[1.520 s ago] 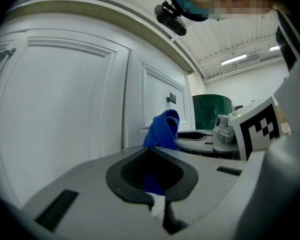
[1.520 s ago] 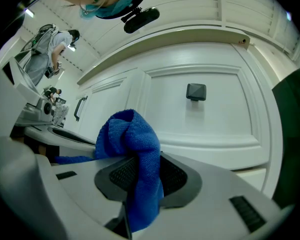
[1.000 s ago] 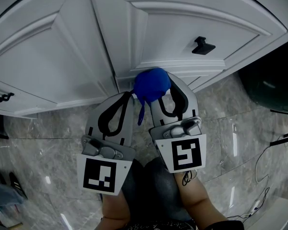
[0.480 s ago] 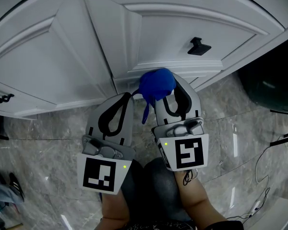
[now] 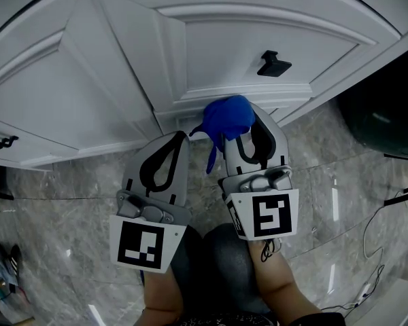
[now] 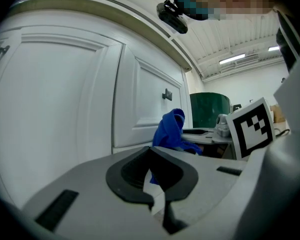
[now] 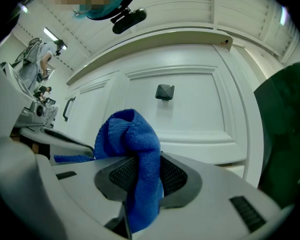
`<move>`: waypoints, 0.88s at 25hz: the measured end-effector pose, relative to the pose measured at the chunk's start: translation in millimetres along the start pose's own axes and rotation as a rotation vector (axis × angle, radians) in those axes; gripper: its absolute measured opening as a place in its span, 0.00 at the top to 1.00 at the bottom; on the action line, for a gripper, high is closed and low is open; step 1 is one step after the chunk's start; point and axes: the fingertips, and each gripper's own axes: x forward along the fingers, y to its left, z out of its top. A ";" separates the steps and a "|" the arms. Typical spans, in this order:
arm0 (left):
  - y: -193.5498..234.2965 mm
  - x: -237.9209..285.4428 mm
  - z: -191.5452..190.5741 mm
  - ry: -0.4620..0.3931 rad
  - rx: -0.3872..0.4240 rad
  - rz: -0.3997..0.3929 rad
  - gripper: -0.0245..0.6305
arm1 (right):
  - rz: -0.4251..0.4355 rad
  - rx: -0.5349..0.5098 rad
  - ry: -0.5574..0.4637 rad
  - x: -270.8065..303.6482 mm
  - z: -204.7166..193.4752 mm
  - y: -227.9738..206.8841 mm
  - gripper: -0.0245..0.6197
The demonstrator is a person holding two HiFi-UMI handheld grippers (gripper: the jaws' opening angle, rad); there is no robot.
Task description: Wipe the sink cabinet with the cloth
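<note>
Sink cabinet (image 5: 224, 46) has cloth (image 5: 226, 117) near its base edge.

Grey marble floor (image 5: 68, 182) gleaming underfoot, dark green bin (image 5: 384, 114) at right, black cable (image 5: 402, 195) trailing nearby, possibly shoes (image 5: 12, 258) lower left.

Head view: the sink cabinet (image 5: 211, 46) runs past the top and left edges. The black handle (image 5: 1, 142) on the door at the view's left is cut by the left edge. A dark green container (image 5: 387, 107) is cropped at right. The cloth (image 5: 226, 117) covers the tips of the right tool (image 5: 243, 126); its lower end is hidden between the jaws. Lower-left floor clutter (image 5: 0, 277) is too small to identify.
</note>
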 end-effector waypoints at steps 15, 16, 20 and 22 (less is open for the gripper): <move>-2.5 2.5 -1.1 0.002 0.005 -0.004 0.96 | -0.031 0.007 0.002 -3.5 -2.2 -12.8 0.78; -2.4 2.4 -1.2 0.002 0.004 -0.003 0.96 | -0.035 0.008 0.002 -3.8 -2.3 -13.6 0.78; -1.5 2.0 -1.0 0.002 0.006 -0.001 0.96 | -0.046 0.010 0.004 -4.7 -2.9 -16.3 0.78; -1.7 2.0 -1.0 0.003 0.006 -0.001 0.96 | -0.051 0.011 0.004 -5.2 -3.0 -17.8 0.78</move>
